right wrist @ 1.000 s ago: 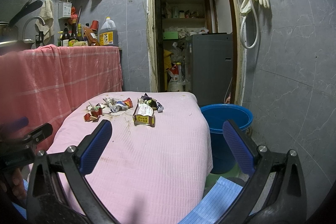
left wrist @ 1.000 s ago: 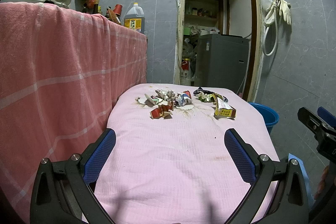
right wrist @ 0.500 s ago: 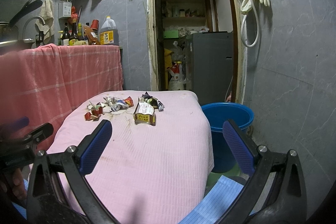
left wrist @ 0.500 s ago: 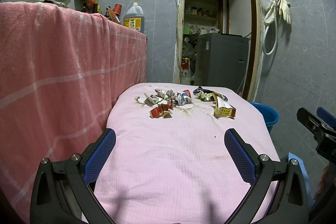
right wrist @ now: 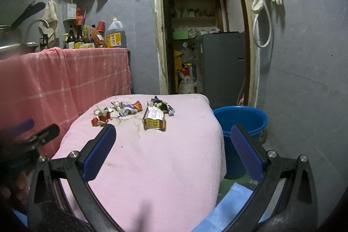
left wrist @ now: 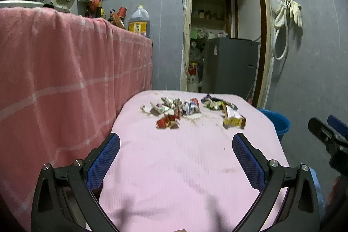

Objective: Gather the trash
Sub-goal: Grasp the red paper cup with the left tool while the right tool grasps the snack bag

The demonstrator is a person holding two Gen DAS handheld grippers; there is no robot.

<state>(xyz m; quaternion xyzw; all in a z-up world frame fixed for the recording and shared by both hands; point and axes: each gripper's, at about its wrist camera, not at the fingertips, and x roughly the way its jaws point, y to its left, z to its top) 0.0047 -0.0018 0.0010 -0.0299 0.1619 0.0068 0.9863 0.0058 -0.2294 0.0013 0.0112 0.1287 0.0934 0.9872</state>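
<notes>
Crumpled trash lies in a loose row at the far end of a pink-covered table (left wrist: 184,166): a red scrap (left wrist: 167,122), grey and white wrappers (left wrist: 191,107), a dark wrapper (left wrist: 214,102) and a flattened yellow carton (left wrist: 234,120). The same carton (right wrist: 154,120) and red scrap (right wrist: 100,121) show in the right wrist view. My left gripper (left wrist: 175,140) is open over the near half of the table, well short of the trash. My right gripper (right wrist: 173,133) is open too, near the table's right edge, holding nothing.
A blue bucket (right wrist: 240,121) stands on the floor right of the table. A pink checked cloth (left wrist: 65,79) drapes a counter on the left, with bottles and an oil jug (left wrist: 139,22) on top. Behind is a doorway with a grey appliance (right wrist: 221,64).
Both grippers have drifted slightly forward toward the trash, and the right wrist view has shifted a little. Nothing was taken hold of; the trash lies as before.
</notes>
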